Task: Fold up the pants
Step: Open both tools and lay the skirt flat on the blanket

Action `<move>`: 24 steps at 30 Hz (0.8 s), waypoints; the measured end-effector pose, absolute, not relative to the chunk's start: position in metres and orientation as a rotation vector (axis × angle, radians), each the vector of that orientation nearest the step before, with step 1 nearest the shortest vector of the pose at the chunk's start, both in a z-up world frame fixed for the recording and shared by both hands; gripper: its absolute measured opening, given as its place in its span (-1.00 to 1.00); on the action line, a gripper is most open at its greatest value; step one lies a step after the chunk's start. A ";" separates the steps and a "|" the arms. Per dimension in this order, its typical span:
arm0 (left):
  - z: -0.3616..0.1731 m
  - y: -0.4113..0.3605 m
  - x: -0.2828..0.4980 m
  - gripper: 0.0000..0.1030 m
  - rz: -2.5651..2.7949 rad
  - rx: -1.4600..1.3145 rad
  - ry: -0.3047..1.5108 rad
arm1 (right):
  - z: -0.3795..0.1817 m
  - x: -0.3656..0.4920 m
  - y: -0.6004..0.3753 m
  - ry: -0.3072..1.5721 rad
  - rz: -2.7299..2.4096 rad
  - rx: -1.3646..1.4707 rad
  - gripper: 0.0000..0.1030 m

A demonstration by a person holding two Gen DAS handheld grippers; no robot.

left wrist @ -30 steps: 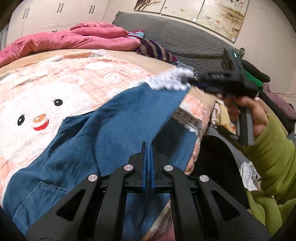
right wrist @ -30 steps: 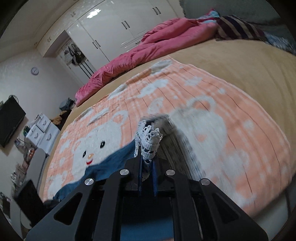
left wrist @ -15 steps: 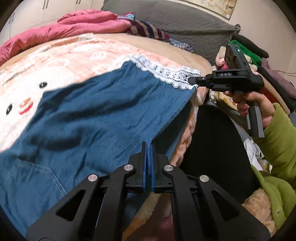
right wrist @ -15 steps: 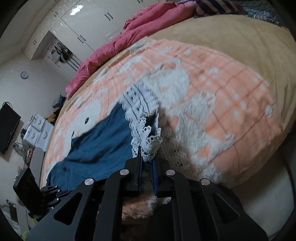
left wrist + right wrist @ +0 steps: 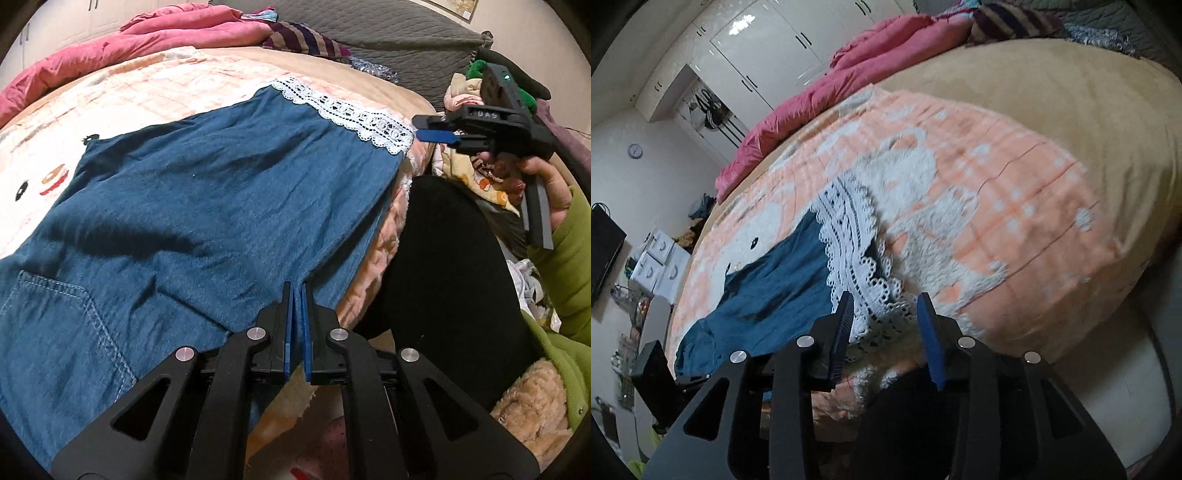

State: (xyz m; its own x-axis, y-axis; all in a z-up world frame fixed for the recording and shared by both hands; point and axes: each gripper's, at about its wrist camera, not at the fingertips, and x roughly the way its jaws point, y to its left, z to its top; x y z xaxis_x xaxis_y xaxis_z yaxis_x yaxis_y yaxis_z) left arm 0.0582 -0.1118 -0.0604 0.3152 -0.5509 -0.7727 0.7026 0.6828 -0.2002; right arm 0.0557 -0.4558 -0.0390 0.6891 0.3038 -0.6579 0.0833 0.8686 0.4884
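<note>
Blue denim pants (image 5: 192, 206) with a white lace hem (image 5: 347, 114) lie spread flat on the bed, hem at the right edge. My left gripper (image 5: 297, 295) is shut on the pants' near edge. My right gripper (image 5: 886, 306) is open and empty, just off the lace hem (image 5: 857, 243); it also shows in the left wrist view (image 5: 436, 133), beside the hem corner. The pants (image 5: 764, 291) stretch away to the left in the right wrist view.
The bed carries a peach cartoon blanket (image 5: 979, 177) over a tan cover (image 5: 1052, 92). A pink duvet (image 5: 110, 48) and grey headboard cushion (image 5: 388, 33) lie at the far side. A black chair back (image 5: 443, 258) and clothes pile sit off the bed's right edge.
The pants were lowered and laid flat on the bed. My right gripper opened, let go of the lace hem and drew back. My left gripper stays shut on the edge.
</note>
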 end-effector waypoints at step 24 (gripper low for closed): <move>0.009 0.045 0.003 0.20 -0.432 -0.121 0.798 | -0.013 0.058 -0.365 0.755 0.323 0.172 0.21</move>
State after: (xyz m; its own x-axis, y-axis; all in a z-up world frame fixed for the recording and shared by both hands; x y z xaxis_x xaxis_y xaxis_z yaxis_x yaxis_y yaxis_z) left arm 0.0033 0.0451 0.0092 0.6163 -0.4193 -0.6666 0.3291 0.9061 -0.2658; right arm 0.0583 -0.3648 -0.0130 0.6821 0.3472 -0.6435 -0.2249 0.9370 0.2672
